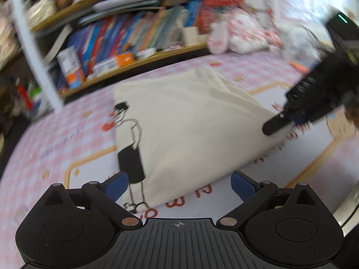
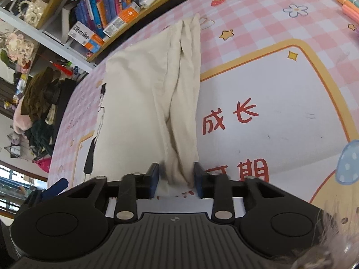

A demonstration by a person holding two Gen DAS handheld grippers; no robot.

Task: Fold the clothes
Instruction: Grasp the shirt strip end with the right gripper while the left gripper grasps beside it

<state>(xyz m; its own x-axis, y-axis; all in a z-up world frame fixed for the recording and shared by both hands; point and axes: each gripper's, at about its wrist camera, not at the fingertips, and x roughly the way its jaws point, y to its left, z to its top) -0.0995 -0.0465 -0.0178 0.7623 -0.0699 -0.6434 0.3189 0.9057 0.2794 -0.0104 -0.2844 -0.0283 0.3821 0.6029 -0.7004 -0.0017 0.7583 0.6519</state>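
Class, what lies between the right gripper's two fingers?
A bunched fold of the cream garment sits between the right gripper fingers, seen in the right wrist view.

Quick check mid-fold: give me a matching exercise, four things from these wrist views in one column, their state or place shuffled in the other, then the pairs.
Column 1
1. left gripper
2. right gripper
3. cream garment
4. books

Column 2
A. on the wooden shelf behind the table
B. fingers spread wide, nothing between them
C. lying part-folded on the pink checked cloth
D. fingers either side of a bunched cloth edge

Pairs: 1-B, 2-D, 3-C, 4-A
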